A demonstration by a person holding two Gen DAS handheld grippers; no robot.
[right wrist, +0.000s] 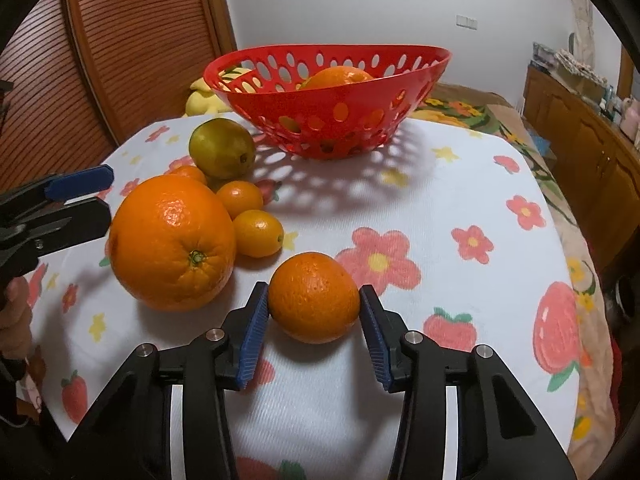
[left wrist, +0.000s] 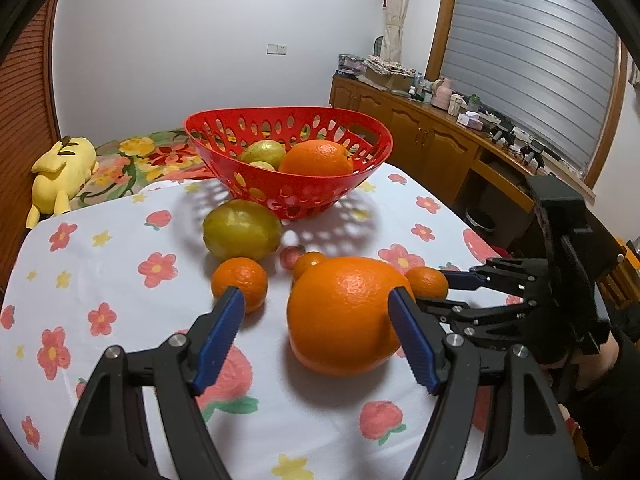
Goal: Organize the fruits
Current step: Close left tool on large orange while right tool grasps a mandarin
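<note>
- My right gripper point(right wrist: 314, 316) brackets the small orange point(right wrist: 314, 298) on the tablecloth point(right wrist: 460, 208); both blue pads sit against its sides, so I judge the grip just made. Before lifting, confirm the pads bear across the widest part.
- My left gripper point(left wrist: 316, 306) stands open beside the large orange point(left wrist: 344, 316), holding nothing. Keep it still, clear of the lift path.
- Three smaller oranges and a green-yellow fruit point(right wrist: 222, 148) cluster just beyond; lift straight up to avoid nudging them.
- The red basket point(right wrist: 328, 120), farthest, already holds an orange; clear its rim before releasing.
</note>
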